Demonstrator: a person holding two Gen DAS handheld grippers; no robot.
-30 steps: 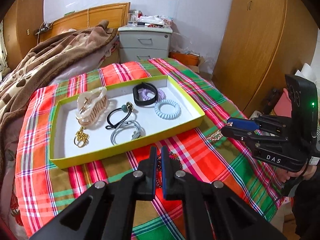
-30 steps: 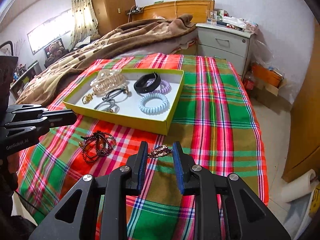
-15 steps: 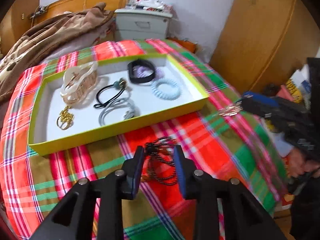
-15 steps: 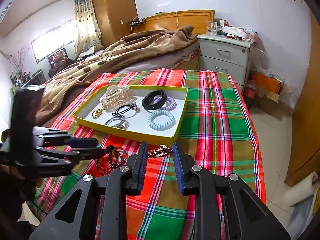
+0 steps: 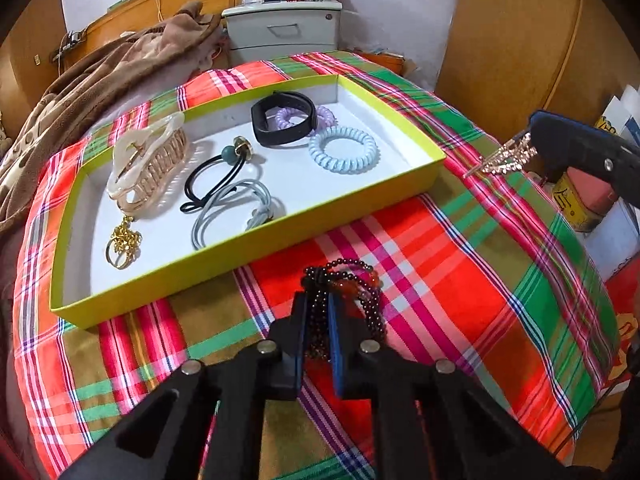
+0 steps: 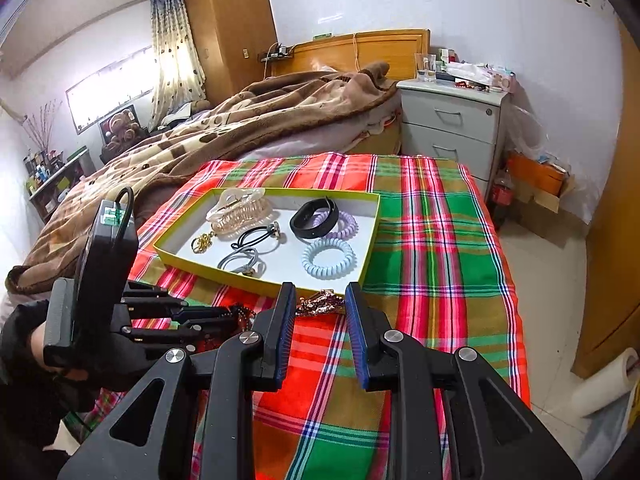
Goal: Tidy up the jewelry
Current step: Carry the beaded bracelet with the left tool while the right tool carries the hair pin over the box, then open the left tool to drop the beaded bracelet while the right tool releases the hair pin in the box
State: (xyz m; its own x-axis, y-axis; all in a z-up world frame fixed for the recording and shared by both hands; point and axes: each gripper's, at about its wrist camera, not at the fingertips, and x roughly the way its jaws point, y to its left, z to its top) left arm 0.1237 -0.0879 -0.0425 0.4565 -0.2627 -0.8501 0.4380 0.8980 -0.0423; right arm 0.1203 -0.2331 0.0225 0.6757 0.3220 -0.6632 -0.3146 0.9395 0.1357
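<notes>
The left claw (image 5: 316, 322) is closing on the beaded bracelet (image 5: 352, 292) while the right claw (image 6: 320, 308) is gripping a rose-gold clip (image 6: 320, 303); loose strands are risking slipping free.

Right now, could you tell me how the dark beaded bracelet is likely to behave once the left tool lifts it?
The beaded bracelet, several loose strands, will probably sag and dangle. The left tool is closing on only part of the bunch, so outer loops may swing. Round beads might slip.
</notes>
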